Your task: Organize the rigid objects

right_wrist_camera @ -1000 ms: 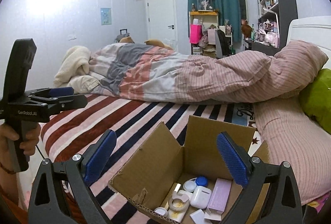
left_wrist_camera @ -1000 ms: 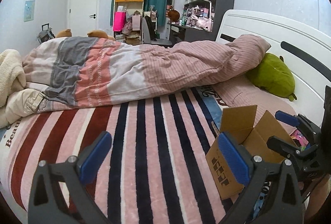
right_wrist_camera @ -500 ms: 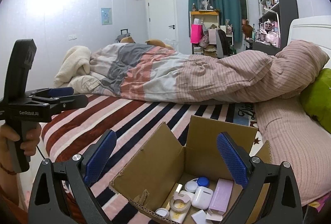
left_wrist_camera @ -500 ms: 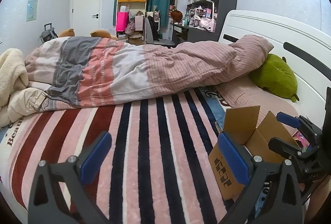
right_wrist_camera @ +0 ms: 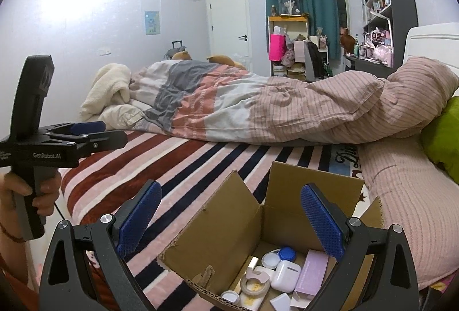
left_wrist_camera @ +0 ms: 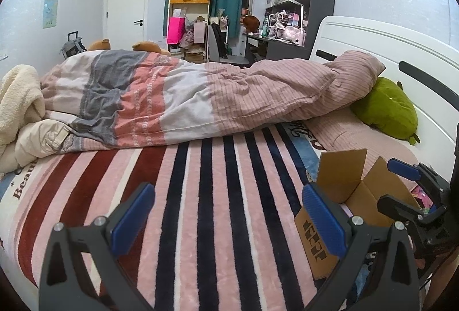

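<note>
Here the right gripper (right_wrist_camera: pixel 229 225) hangs spread and empty just above the open cardboard box (right_wrist_camera: pixel 229 236) of small items on the striped bed (left_wrist_camera: pixel 218 196); the left gripper (left_wrist_camera: pixel 226 217), also spread, has the box at its right.

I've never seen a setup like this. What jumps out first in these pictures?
Probably the open cardboard box on the striped blanket, holding small items such as a white earbud case and a tape roll. The right gripper hangs open above it, and the left gripper is open over bare blanket beside it. Behind lies a rumpled pink duvet.
</note>
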Tool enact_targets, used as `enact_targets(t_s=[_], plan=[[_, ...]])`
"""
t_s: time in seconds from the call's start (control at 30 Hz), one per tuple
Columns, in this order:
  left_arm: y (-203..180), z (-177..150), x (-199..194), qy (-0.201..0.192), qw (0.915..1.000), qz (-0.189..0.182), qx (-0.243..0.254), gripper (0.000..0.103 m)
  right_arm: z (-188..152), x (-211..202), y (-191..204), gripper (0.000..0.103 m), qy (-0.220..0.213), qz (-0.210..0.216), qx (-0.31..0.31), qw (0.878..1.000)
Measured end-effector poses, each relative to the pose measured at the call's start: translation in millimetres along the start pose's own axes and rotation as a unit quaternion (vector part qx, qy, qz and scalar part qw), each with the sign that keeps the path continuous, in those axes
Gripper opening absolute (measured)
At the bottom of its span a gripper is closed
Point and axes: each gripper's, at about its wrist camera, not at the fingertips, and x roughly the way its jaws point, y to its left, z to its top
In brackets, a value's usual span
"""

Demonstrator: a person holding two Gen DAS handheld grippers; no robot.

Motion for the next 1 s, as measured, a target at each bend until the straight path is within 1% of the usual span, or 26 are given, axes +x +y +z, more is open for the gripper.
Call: enact_targets(t_s=[1.0], plan=[[0.1,0.4,-0.5,-0.001,1.0000,0.003,0.003,0.102,-0.6,-0.4,1.2,0.098,0.000,-0.002,0.002,1.000]])
